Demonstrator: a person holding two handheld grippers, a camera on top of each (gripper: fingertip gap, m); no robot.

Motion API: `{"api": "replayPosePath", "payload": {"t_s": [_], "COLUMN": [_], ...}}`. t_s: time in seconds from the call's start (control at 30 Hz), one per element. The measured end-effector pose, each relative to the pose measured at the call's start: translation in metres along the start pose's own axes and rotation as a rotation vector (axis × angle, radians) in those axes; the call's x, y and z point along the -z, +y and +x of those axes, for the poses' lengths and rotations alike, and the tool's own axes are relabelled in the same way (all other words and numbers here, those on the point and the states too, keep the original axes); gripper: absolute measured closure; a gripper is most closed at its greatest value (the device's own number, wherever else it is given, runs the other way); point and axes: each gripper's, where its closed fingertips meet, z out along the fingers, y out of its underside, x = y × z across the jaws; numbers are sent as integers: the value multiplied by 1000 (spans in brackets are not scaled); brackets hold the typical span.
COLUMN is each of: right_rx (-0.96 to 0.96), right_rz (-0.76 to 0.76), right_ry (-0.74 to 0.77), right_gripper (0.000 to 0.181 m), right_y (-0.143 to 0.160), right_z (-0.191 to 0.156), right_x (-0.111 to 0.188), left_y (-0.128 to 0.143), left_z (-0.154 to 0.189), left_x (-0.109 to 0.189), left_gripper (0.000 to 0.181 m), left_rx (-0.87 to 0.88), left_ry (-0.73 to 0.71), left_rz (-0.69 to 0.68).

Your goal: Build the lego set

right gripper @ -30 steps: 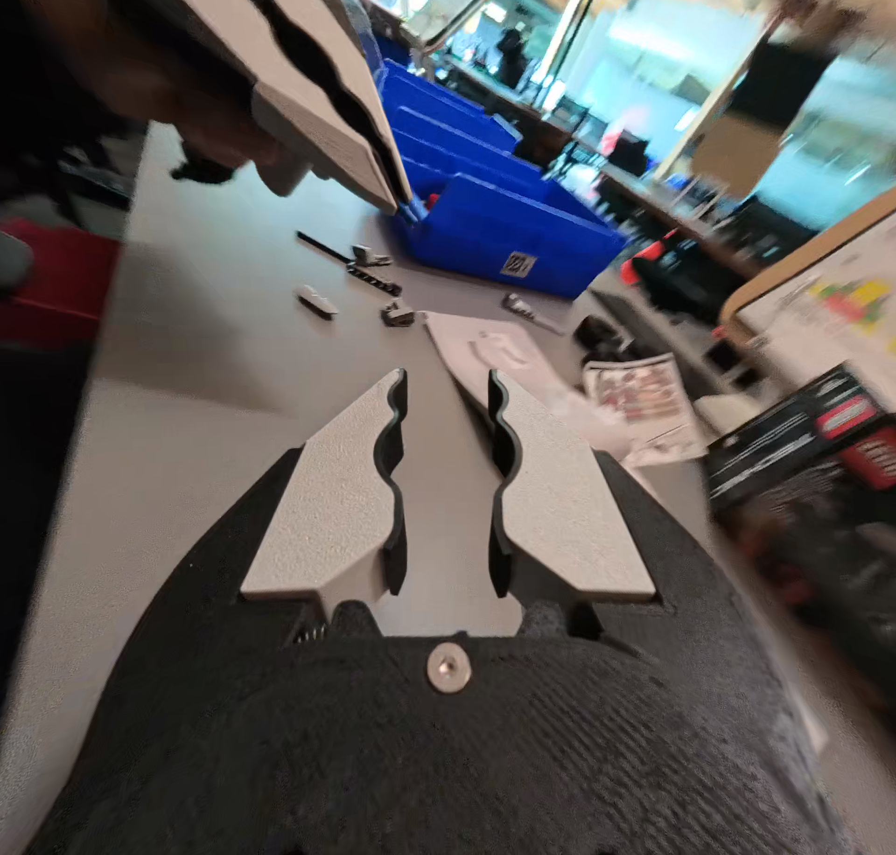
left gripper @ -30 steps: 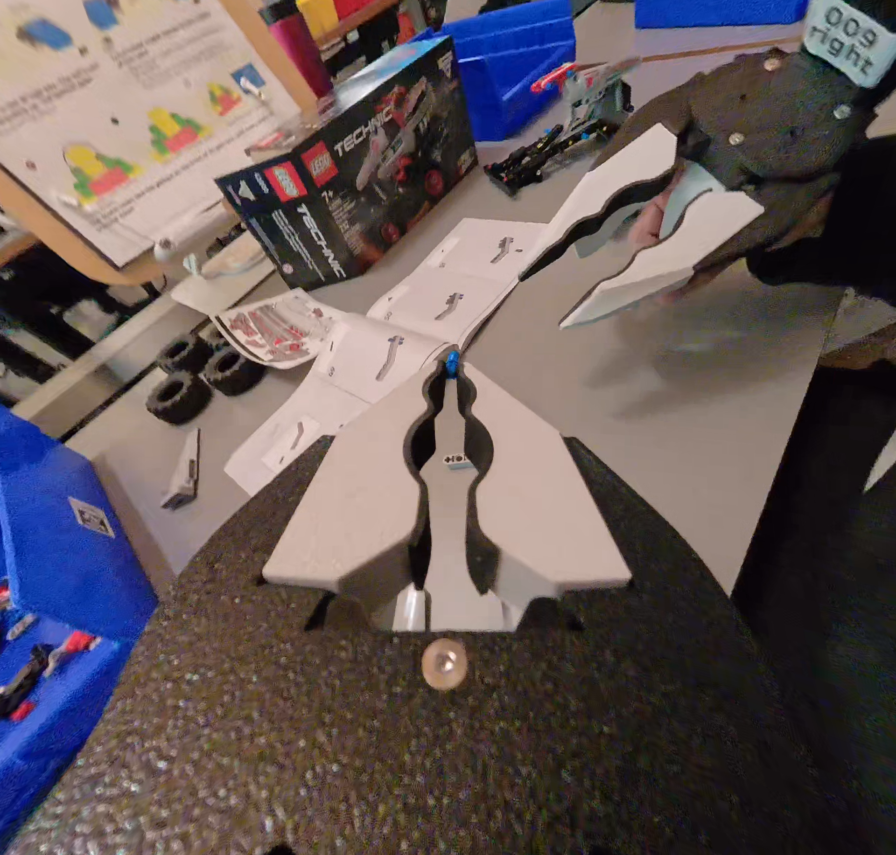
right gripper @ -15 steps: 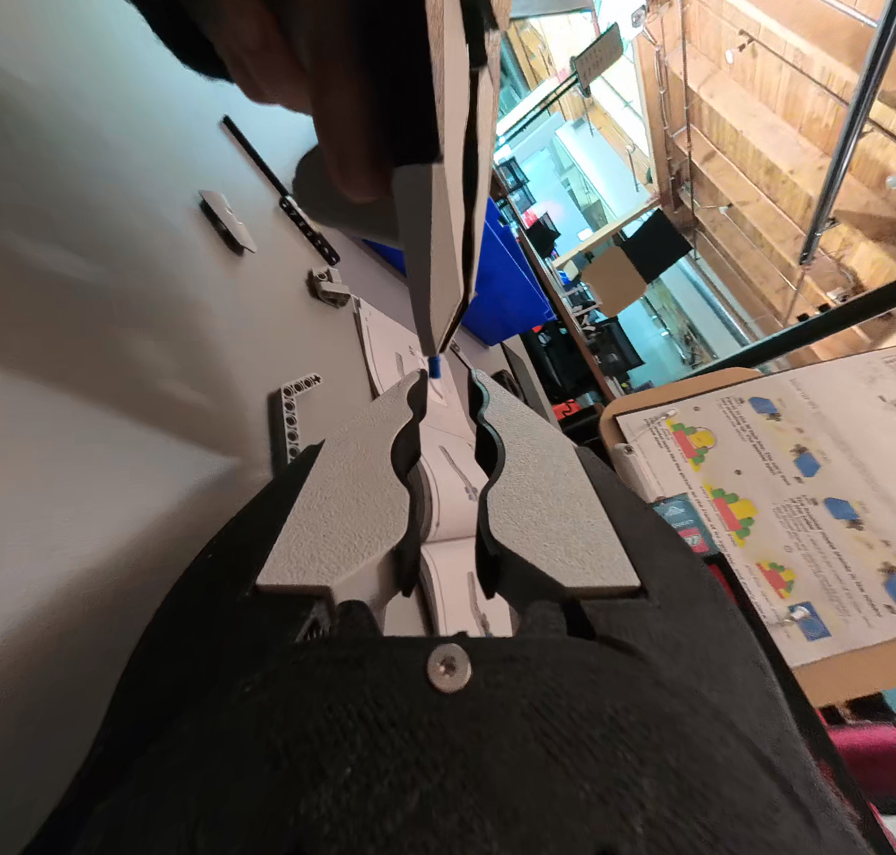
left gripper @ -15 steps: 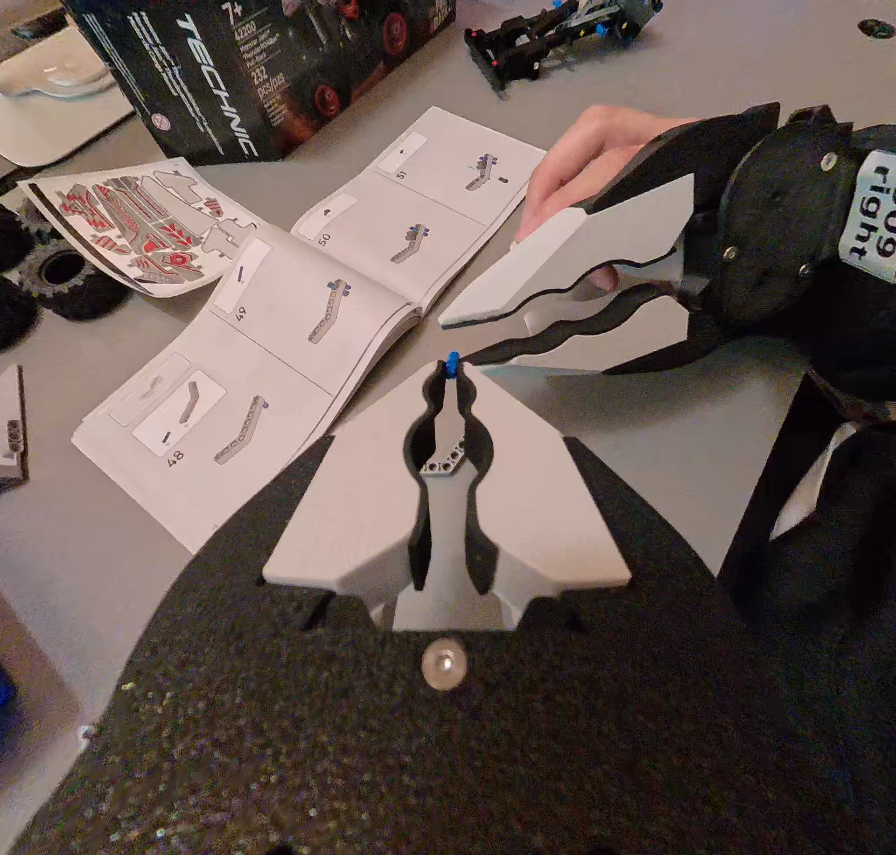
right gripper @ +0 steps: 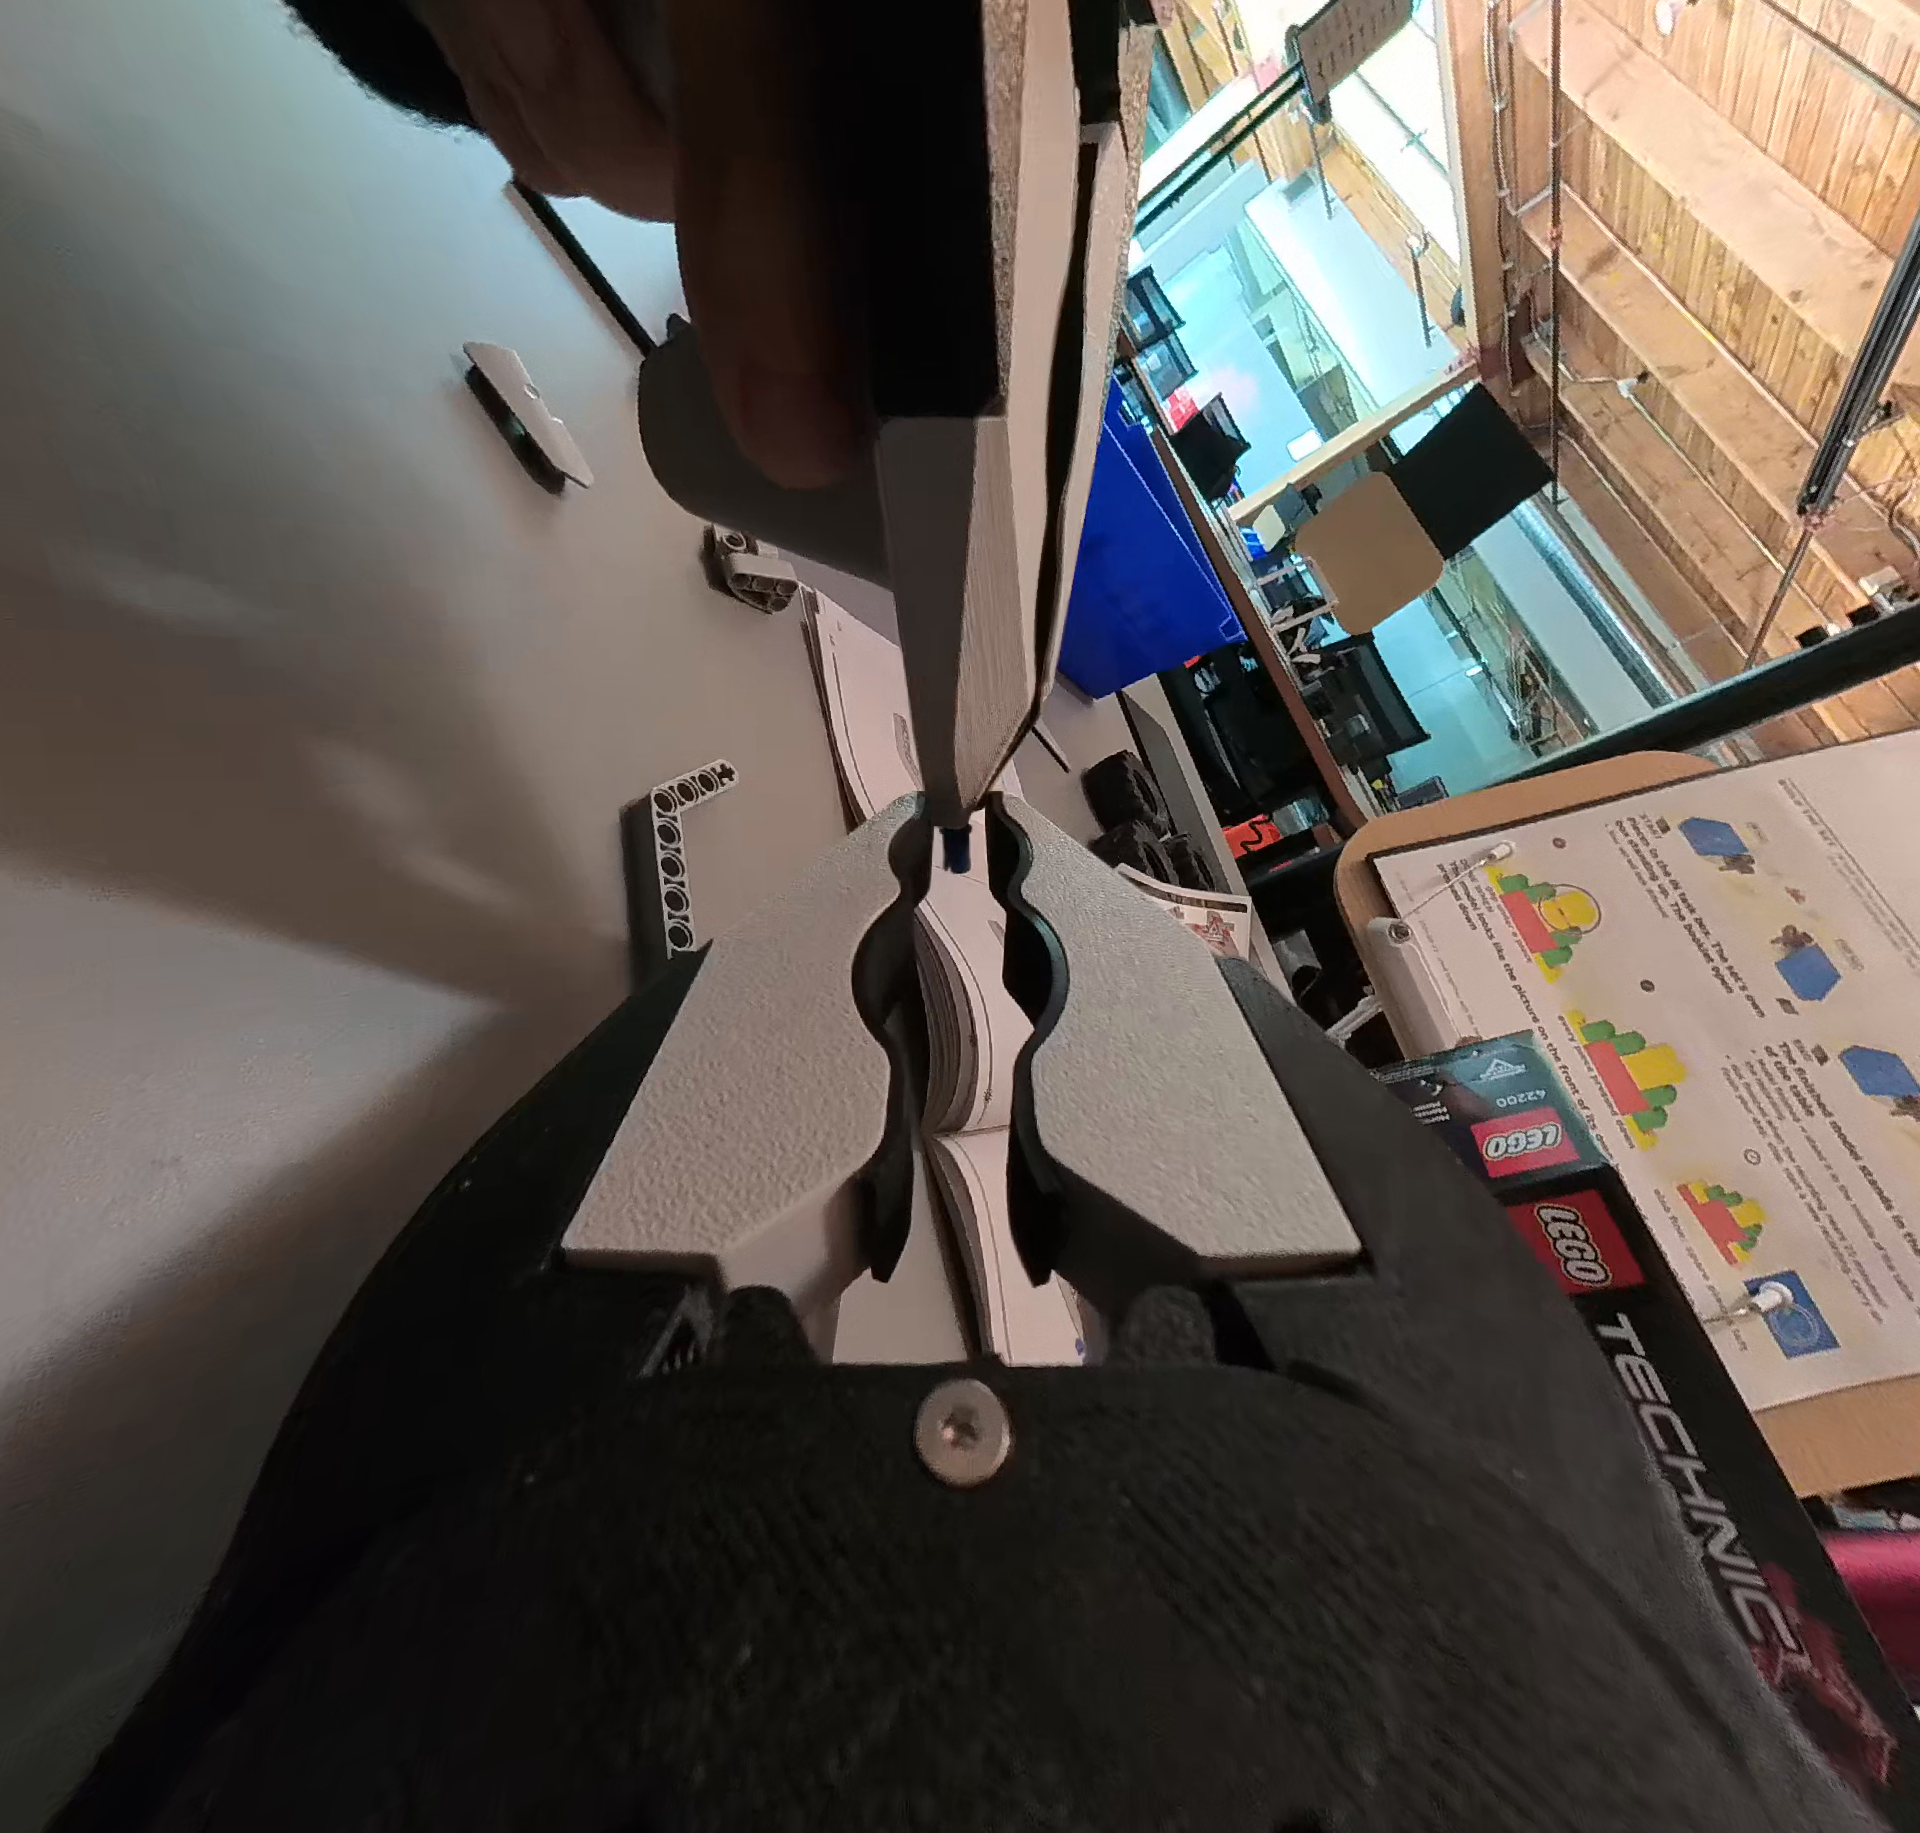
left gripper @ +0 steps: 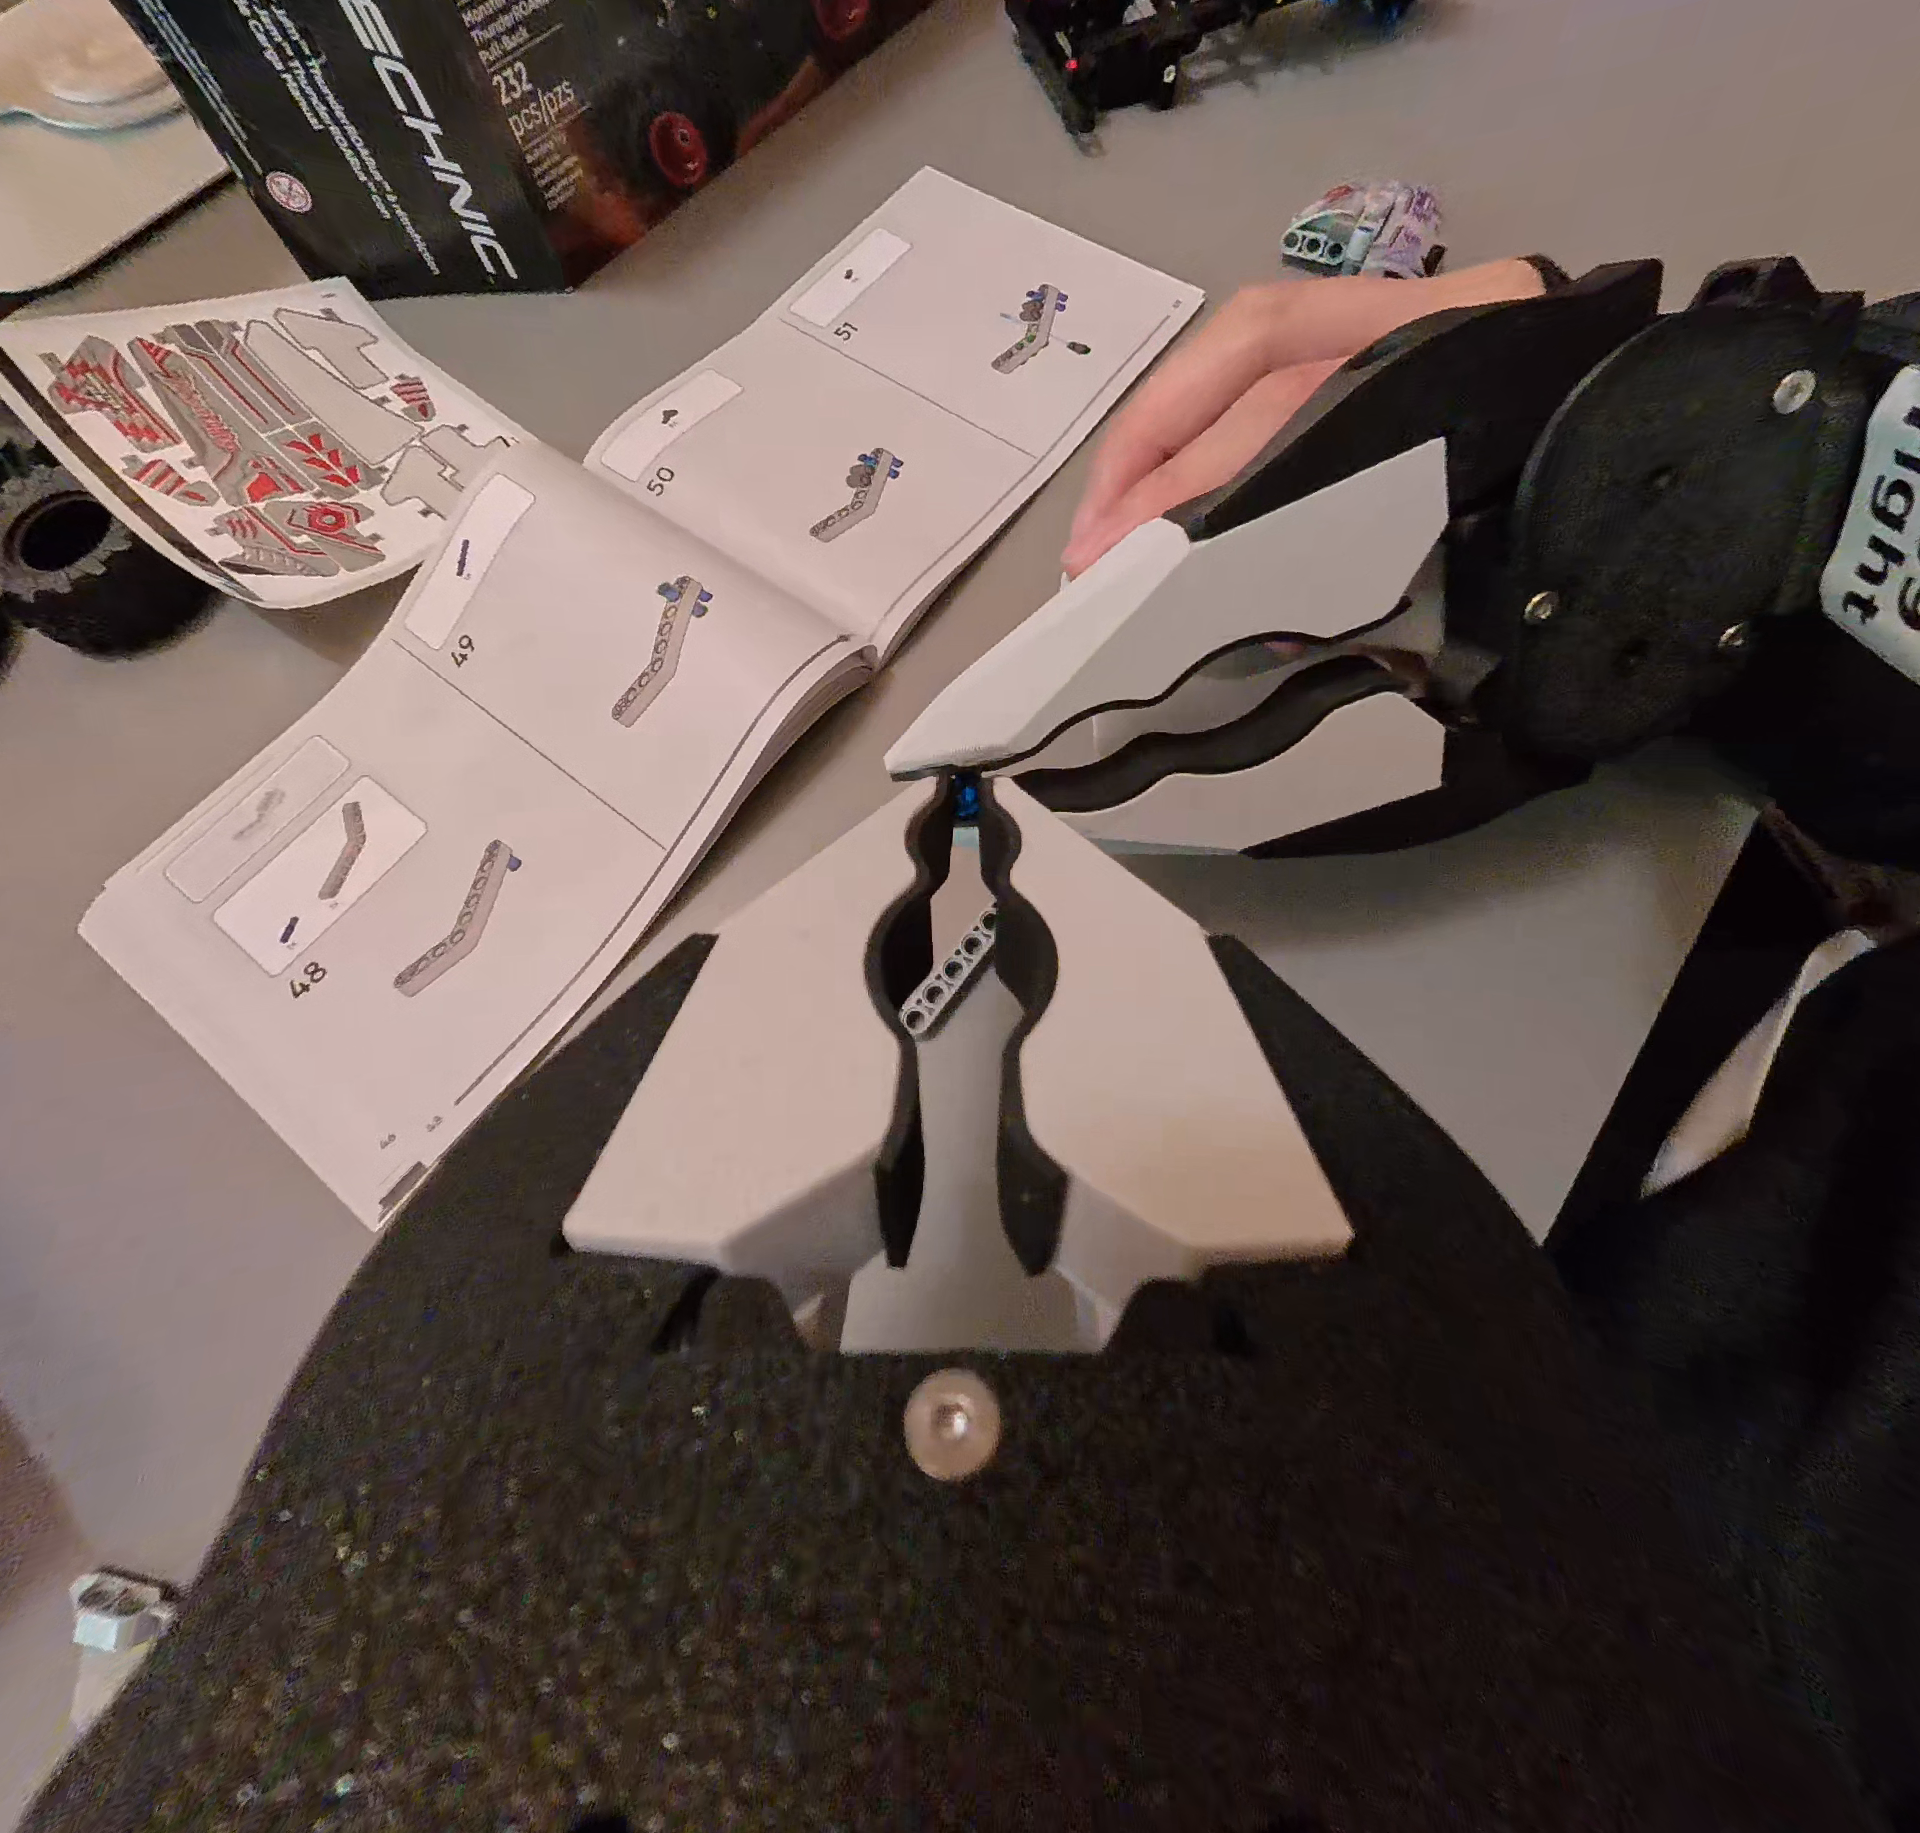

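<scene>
My left gripper (left gripper: 961, 796) is shut on a small blue pin (left gripper: 966, 803) held at its very tips, above the table. In the right wrist view the left gripper (right gripper: 961, 791) comes down from above, and the pin (right gripper: 951, 845) sticks out below its tips. My right gripper (right gripper: 951, 822) is narrowly open, with its tips on either side of the pin and small gaps showing. In the left wrist view the right gripper (left gripper: 961, 781) reaches in from the right, tip to tip with the left. A grey L-shaped beam (left gripper: 948, 973) lies on the table below; it also shows in the right wrist view (right gripper: 675, 869).
An open instruction booklet (left gripper: 644, 703) lies beside the grippers. Behind it are a sticker sheet (left gripper: 249, 433), a black set box (left gripper: 499, 69), black tyres (left gripper: 62, 557) and a partly built black chassis (left gripper: 1226, 7). Small grey parts (right gripper: 753, 568) and a blue bin (right gripper: 1132, 557) lie farther off. The tips of both grippers are at nearly the same place.
The right gripper swung in from the far right to meet the left gripper's tips. Its jaws narrowed and now straddle the blue pin. The left gripper tilted down towards the table, still holding the pin.
</scene>
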Motion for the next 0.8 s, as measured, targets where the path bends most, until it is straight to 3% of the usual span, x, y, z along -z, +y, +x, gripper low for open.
{"api": "replayPosePath", "payload": {"t_s": [0.3,0.63,0.73,0.8], "right_rx": [-411,-565,-642,-711], "right_rz": [165,205,236,274], "right_ry": [-15,-50,-51,-76], "right_gripper": [174,178,178,178], "right_y": [-13,-8,-6,-6], "right_z": [20,30,38,44], "right_x": [8,12,16,19], "left_y": [-26,-37,-29,-4], "left_z": [4,-6,-11,-4], "left_x": [11,23,26,20], "left_gripper": [179,179,179,174], "left_rx": [-10,-34,-100,-184], "left_ry": [12,-4,6,97], "left_rz": [153,261,242,145]}}
